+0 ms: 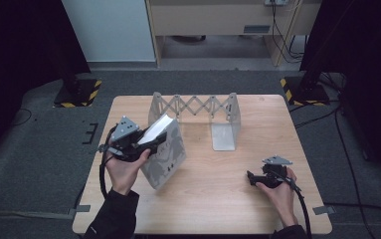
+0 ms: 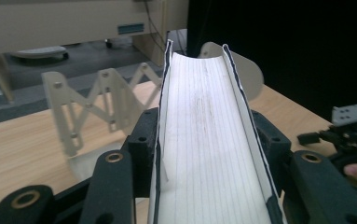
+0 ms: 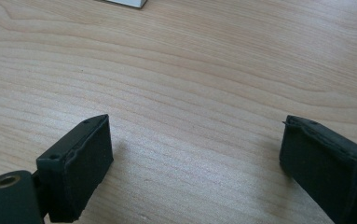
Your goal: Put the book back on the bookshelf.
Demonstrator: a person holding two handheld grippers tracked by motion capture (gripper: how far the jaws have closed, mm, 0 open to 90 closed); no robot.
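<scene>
Clamping my left gripper (image 1: 145,144) on the book (image 1: 165,149), I hold it tilted above the table's (image 1: 218,194) left side, page edges up, just before the expanding rack (image 1: 198,107). My right gripper (image 1: 253,178) rests low, jaws wide apart, holding nothing.

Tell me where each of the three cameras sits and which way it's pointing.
High view: above the near side, looking forward and down at the table, both forearms and tools.
Left gripper view: on the left tool, looking along the clamped book toward the expandable book rack.
Right gripper view: on the right tool, open, over bare wood.
Shared: book, rack.
</scene>
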